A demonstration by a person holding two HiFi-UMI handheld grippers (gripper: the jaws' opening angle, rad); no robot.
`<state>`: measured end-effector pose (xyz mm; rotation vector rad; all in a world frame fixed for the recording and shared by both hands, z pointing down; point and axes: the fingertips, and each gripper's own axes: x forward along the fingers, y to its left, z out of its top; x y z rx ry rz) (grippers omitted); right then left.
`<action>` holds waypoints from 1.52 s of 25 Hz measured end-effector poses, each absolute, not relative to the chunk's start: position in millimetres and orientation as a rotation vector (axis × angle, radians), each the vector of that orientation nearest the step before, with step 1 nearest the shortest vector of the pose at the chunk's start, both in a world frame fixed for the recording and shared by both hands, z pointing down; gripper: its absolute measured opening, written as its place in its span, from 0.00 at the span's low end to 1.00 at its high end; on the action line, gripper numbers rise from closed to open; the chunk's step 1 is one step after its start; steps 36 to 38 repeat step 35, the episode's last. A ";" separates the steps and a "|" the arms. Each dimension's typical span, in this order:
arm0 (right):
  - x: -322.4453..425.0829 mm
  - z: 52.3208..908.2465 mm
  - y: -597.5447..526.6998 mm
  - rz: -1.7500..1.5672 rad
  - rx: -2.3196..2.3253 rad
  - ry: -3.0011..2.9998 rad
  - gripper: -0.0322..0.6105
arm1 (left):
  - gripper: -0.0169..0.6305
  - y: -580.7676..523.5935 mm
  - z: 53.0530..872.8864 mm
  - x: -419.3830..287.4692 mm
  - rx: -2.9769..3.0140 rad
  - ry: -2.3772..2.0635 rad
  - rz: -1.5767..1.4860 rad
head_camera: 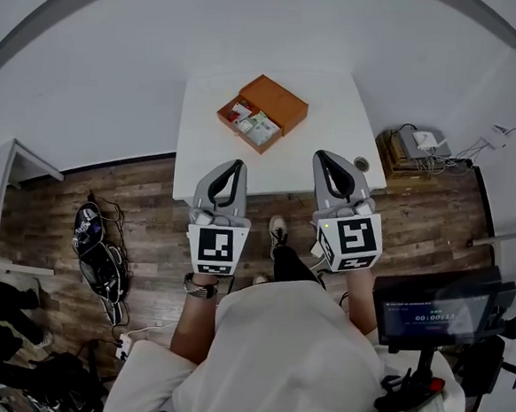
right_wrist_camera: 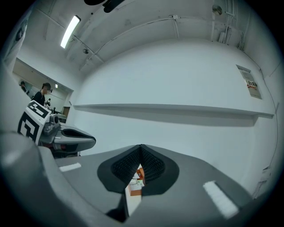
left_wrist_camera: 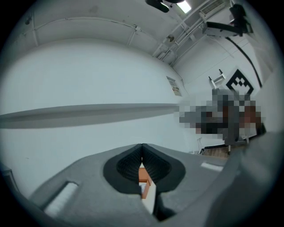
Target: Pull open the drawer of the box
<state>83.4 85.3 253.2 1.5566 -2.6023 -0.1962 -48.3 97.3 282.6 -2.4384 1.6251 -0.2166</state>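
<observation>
An orange box [head_camera: 278, 101] lies on the white table [head_camera: 209, 152], its drawer [head_camera: 253, 127] slid out toward the front left and showing white and green items. My left gripper [head_camera: 237, 165] hangs over the table's front edge, jaws shut and empty, well short of the box. To its right, my right gripper [head_camera: 322, 157] is likewise shut on nothing. In the left gripper view the left gripper [left_wrist_camera: 142, 146] has its tips together, and a slice of the orange box [left_wrist_camera: 144, 174] shows below them. Below the closed tips of the right gripper [right_wrist_camera: 141, 147] in its own view, the box [right_wrist_camera: 136, 186] shows.
A small round object [head_camera: 361, 163] sits near the table's right front corner. A wooden crate with devices and cables [head_camera: 418, 151] stands on the floor at right. A dark bag and cables [head_camera: 95, 241] lie left, beside a white cabinet [head_camera: 0, 207]. A screen on a stand [head_camera: 432, 312] is right.
</observation>
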 end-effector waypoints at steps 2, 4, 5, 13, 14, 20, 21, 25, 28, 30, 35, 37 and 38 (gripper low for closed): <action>85.9 250.5 88.6 -0.197 1.555 -2.601 0.05 | 0.04 100.6 278.4 -46.5 -2.436 1.623 -0.203; 86.7 248.4 89.0 -0.191 1.554 -2.605 0.05 | 0.04 102.8 275.4 -45.6 -2.436 1.621 -0.193; 86.4 247.3 89.5 -0.188 1.553 -2.608 0.05 | 0.04 104.0 274.2 -45.7 -2.435 1.619 -0.191; 80.2 246.7 89.2 -0.193 1.527 -2.592 0.05 | 0.04 104.6 270.0 -49.3 -2.423 1.624 -0.183; 79.5 245.9 89.1 -0.194 1.527 -2.595 0.05 | 0.04 104.0 270.7 -49.9 -2.424 1.625 -0.184; 83.4 246.3 88.5 -0.180 1.545 -2.594 0.05 | 0.04 101.3 273.7 -49.5 -2.430 1.620 -0.193; 83.6 246.9 88.0 -0.175 1.545 -2.592 0.05 | 0.04 101.2 273.9 -49.4 -2.431 1.619 -0.193; 81.6 247.3 87.9 -0.169 1.539 -2.594 0.05 | 0.04 101.7 277.0 -50.5 -2.438 1.629 -0.200; 81.9 248.0 87.6 -0.166 1.535 -2.591 0.05 | 0.04 100.9 277.6 -51.5 -2.437 1.636 -0.200; 82.3 250.2 87.3 -0.159 1.531 -2.583 0.05 | 0.04 100.5 277.6 -52.1 -2.439 1.639 -0.198; 79.5 250.7 85.2 -0.143 1.526 -2.566 0.05 | 0.04 99.1 275.4 -56.1 -2.448 1.639 -0.203; 79.5 250.7 85.2 -0.143 1.526 -2.566 0.05 | 0.04 99.1 275.4 -56.1 -2.448 1.639 -0.203; 79.5 250.7 85.2 -0.143 1.526 -2.566 0.05 | 0.04 99.1 275.4 -56.1 -2.448 1.639 -0.203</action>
